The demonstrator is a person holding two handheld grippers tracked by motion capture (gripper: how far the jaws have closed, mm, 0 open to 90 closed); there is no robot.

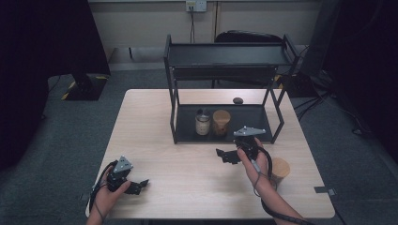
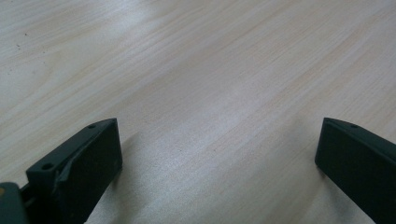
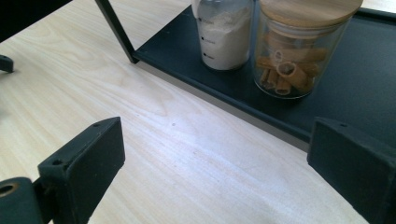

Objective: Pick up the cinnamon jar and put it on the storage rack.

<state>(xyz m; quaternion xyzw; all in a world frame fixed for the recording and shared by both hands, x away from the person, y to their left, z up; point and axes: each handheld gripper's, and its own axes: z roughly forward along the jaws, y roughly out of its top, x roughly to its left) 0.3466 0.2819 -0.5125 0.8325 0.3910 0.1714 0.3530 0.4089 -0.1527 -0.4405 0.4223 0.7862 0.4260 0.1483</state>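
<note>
The right gripper (image 1: 228, 156) hovers wide open and empty just before a black metal shelf rack (image 3: 359, 79). On the rack's lower tray a glass jar of pasta tubes with a wooden lid (image 3: 299, 44) stands upright. The left gripper (image 1: 136, 186), open and empty, rests low over the pale wooden table (image 2: 210, 70).

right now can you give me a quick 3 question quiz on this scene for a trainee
1. True or false: the right gripper is open.
2. The jar with the wooden lid on the rack's lower shelf holds: A) white powder B) tube pasta C) nothing.
3. What lies between the left gripper jaws?

Key: 1 true. 2 B. 3 Bare table, nothing else.
</note>
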